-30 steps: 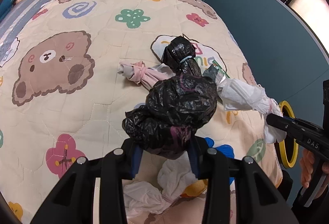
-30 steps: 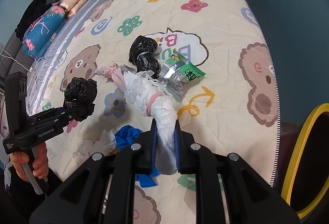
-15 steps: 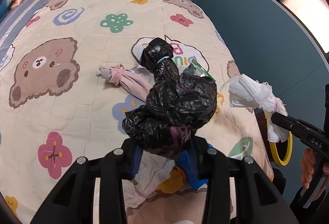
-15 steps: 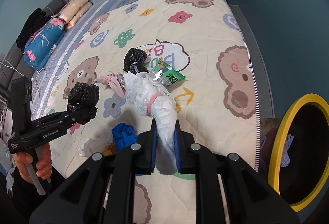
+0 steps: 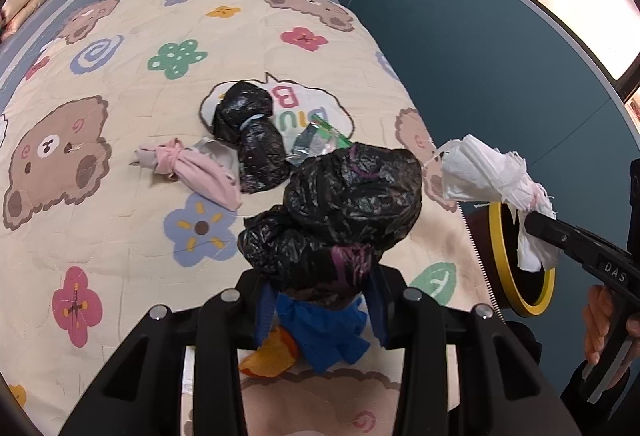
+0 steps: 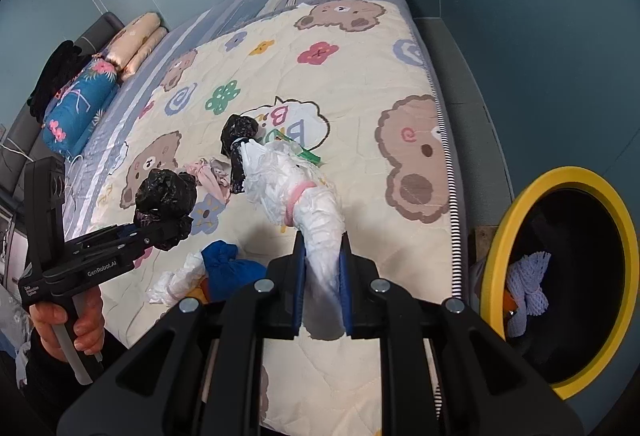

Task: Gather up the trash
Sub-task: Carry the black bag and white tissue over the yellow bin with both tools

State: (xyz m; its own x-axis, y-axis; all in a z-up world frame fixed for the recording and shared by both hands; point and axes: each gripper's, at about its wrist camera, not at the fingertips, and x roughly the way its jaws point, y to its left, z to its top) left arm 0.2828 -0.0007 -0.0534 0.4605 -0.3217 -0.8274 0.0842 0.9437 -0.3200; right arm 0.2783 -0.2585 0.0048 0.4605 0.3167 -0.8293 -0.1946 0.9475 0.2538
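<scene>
My left gripper (image 5: 320,276) is shut on a crumpled black trash bag (image 5: 344,212), held above the quilt; the same bag (image 6: 166,196) and gripper (image 6: 160,232) show in the right wrist view. My right gripper (image 6: 322,256) is shut on a white trash bag (image 6: 296,188) tied with a pink band, seen too as the white bag (image 5: 488,172) at the right of the left wrist view. A yellow-rimmed bin (image 6: 560,276) stands beside the bed at the right, with a whitish net bundle inside. The bin (image 5: 520,260) sits under the white bag.
On the bear-print quilt (image 5: 100,196) lie a second black bag (image 5: 248,132), a pink tied bundle (image 5: 192,168), a green foil wrapper (image 5: 316,140), a blue bundle (image 5: 324,328) and a white bundle (image 6: 172,280). Pillows (image 6: 80,100) lie at the far left. Blue walls close in behind.
Both grippers have risen and drawn back toward the bed's right edge with their bags. The yellow bin has come much further into view.
</scene>
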